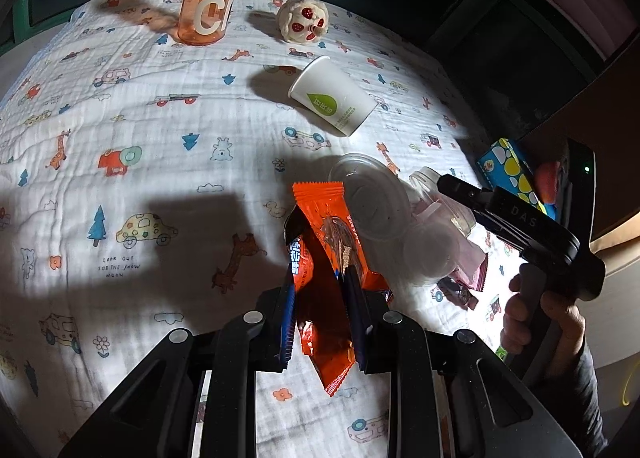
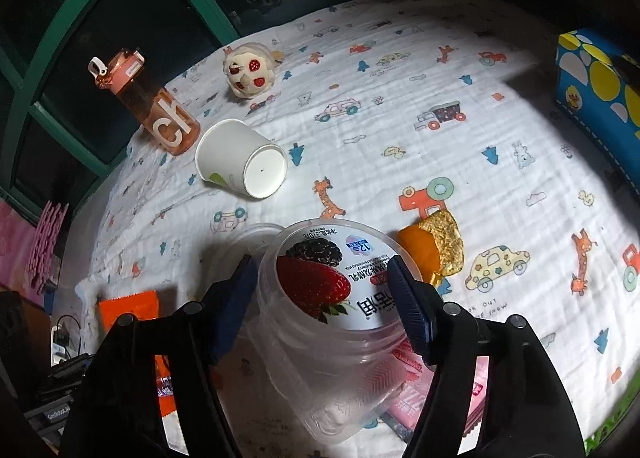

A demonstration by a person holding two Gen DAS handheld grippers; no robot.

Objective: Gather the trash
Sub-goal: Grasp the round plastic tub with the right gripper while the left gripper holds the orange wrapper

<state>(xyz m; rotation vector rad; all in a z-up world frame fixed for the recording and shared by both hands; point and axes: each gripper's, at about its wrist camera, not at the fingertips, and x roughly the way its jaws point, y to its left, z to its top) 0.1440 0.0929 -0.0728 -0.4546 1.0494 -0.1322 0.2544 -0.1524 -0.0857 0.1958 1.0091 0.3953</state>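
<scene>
Two grippers hold trash over the printed cloth (image 1: 160,117): the left gripper (image 1: 320,282), low centre of its view, pinches an orange wrapper (image 1: 328,298), the right gripper (image 2: 320,298) clamps a clear yogurt tub (image 2: 332,322) that, being smooth, might slip free.

The wrapper (image 1: 324,254) was orange, the paper cup (image 1: 332,95) white with a green leaf, the cloth (image 1: 160,137) white with cartoon prints

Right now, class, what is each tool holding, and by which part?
Left tool: orange wrapper, pinched mid-length. Right tool: clear yogurt jar, gripped across its sides below the lid.
</scene>
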